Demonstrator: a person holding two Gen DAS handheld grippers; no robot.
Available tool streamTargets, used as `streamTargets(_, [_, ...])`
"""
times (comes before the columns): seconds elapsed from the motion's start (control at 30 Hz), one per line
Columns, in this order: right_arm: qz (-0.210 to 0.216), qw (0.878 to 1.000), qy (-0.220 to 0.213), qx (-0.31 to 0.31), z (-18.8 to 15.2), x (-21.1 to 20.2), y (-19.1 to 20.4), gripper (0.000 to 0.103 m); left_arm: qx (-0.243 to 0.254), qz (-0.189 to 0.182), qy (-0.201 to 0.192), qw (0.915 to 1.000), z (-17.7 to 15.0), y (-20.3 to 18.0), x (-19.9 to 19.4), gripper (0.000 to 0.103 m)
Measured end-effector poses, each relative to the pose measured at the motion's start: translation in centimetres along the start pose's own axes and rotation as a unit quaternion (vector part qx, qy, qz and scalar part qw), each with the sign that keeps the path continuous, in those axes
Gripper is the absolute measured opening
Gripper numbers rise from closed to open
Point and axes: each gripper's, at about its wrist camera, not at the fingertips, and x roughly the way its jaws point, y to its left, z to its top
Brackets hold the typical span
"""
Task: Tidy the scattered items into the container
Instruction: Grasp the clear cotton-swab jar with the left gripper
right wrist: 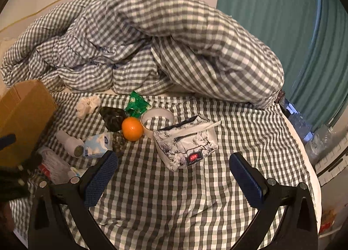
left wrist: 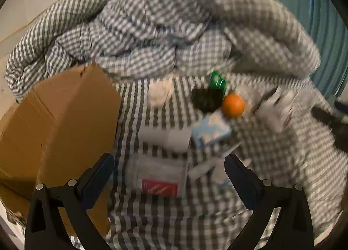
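Checked grey-and-white sheet (right wrist: 174, 184) covers the bed; a rumpled duvet (right wrist: 152, 43) in the same check is heaped along the far side, teal curtain (right wrist: 271, 21) beyond at right.

Far left: brown cardboard box (right wrist: 24, 117) standing on the sheet, its side filling the left of the left wrist view (left wrist: 65, 124).

Next to it, near edge: clear plastic bottle with a red label (left wrist: 156, 174), lying on its side; in the left wrist view it sits between the spread fingers of the left gripper (left wrist: 169, 176), untouched as far as the blur allows. Left claw wide, holding nothing.

Just beyond: white bottle (right wrist: 69, 142) on its side, touching a blue-and-white tissue pack (right wrist: 97, 144).

Farther back: crumpled white paper (right wrist: 88, 105), then a dark crumpled bag (right wrist: 113, 118), with a green wrapper (right wrist: 137, 104) behind it.

Centre: orange (right wrist: 132, 129) touching the dark bag on one side and a tape roll (right wrist: 157, 122) on the other.

Right of centre: white floral pouch (right wrist: 187, 143) with a red tag, lying ahead of the right gripper (right wrist: 174, 176). Right claw wide, empty, above bare sheet.

All items outside the box.
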Motion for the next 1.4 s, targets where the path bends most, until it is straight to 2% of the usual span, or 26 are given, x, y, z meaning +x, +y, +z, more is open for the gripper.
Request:
streamTargets(0.1, [0.006,1.000,0.009,0.002,-0.5,0.8,0.0,0.103,-0.012,-0.007,0.020,0.9997,-1.2,0.5,1.7,0.103])
streamTargets(0.2, [0.010,1.000,0.015,0.000,-1.0,1.4,0.4,0.103,-0.018,-0.009,0.020,0.9996,-1.8,0.8,2.6,0.103])
streamTargets(0.37, [0.022,0.999,0.027,0.002,-1.6,2.3,1.2,0.103,-0.002,0.000,0.018,0.9998,-1.6,1.0,3.9,0.103])
streamTargets(0.7, [0.031,0.999,0.042,-0.010,-2.2,3.3,2.9,0.103,0.022,-0.013,0.025,0.9993,-1.8,1.7,7.5,0.103])
streamTargets(0.77, [0.034,0.998,0.043,-0.013,-2.3,3.4,3.3,0.103,0.026,-0.021,0.026,0.9991,-2.0,1.5,7.8,0.093])
streamTargets(0.8, [0.035,0.998,0.043,-0.014,-2.3,3.4,3.4,0.103,0.025,-0.020,0.026,0.9991,-2.0,1.6,7.9,0.092])
streamTargets(1.03, [0.043,0.998,0.049,-0.024,-2.8,3.6,4.4,0.103,-0.004,-0.032,0.023,0.9992,-2.2,2.2,7.5,0.090])
streamTargets(1.4, [0.124,0.989,0.058,-0.053,-3.5,4.9,8.1,0.102,-0.033,-0.017,0.009,0.9993,-3.4,2.4,3.5,0.090])
